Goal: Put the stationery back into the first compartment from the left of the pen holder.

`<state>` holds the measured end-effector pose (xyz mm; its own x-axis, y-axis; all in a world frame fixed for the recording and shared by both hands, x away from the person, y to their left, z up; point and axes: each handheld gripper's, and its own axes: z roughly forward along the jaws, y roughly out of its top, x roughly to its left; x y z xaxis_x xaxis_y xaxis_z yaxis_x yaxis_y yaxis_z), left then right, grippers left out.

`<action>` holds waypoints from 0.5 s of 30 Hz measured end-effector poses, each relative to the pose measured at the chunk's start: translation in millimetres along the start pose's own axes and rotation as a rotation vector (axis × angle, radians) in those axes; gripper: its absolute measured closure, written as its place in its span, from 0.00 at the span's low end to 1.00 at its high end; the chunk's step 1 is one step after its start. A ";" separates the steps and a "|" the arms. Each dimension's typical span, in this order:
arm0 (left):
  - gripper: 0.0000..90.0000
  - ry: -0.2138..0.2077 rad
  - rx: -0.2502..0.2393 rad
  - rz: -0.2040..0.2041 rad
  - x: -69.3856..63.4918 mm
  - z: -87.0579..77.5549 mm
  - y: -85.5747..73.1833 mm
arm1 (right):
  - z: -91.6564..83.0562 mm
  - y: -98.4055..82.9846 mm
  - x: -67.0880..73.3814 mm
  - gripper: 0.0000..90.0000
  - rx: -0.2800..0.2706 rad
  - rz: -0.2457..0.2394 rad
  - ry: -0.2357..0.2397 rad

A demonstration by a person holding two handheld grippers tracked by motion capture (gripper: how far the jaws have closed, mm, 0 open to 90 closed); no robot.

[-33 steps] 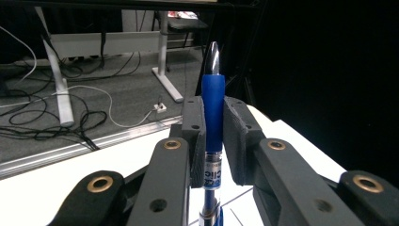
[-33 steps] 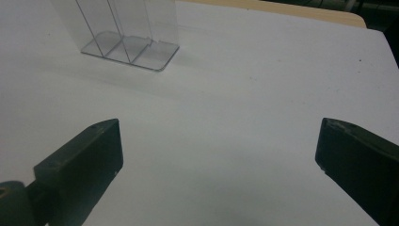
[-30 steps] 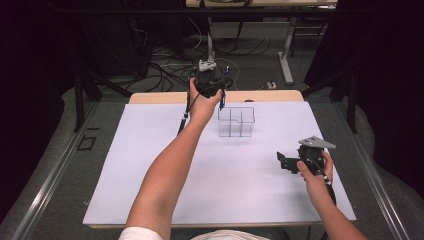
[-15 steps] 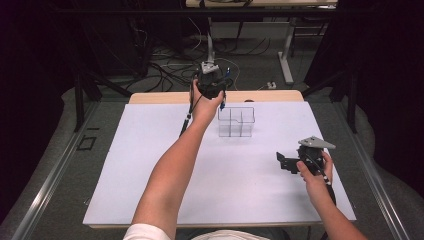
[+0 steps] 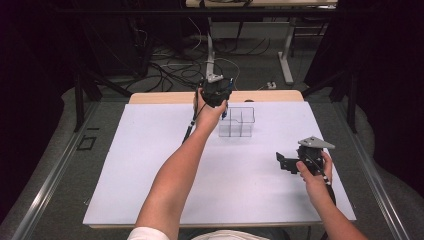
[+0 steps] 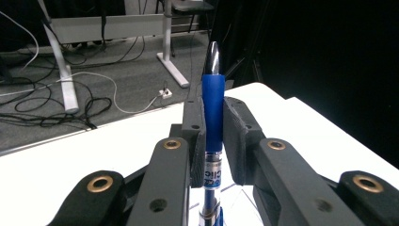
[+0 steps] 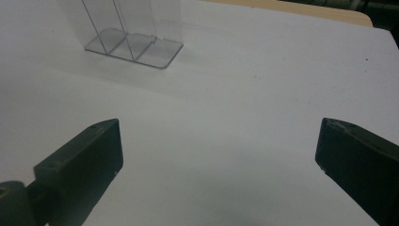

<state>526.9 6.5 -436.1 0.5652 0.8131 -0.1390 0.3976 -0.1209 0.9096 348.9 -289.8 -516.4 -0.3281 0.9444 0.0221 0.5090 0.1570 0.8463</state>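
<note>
The left gripper is clamped on a blue pen, which stands upright between its pads with the dark tip uppermost, and in the high view this gripper hangs at the far side of the white table, just over the left rear corner of a clear acrylic organizer (a small box split into compartments by thin walls). The right gripper rests low near the table's near right part, well apart from the organizer, its jaws spread wide with nothing but bare tabletop between them. From the right gripper view the organizer stands beyond the jaws toward the far left.
</note>
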 end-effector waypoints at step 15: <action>0.88 0.006 0.030 -0.012 2.1 0.8 -16.8 | 1.4 -0.3 0.5 0.01 0.008 -0.003 0.001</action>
<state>522.0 9.8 -452.0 0.5561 0.8179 -0.1475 0.4256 -0.1278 0.8959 349.7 -289.0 -517.3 -0.3307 0.9435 0.0197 0.5141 0.1626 0.8422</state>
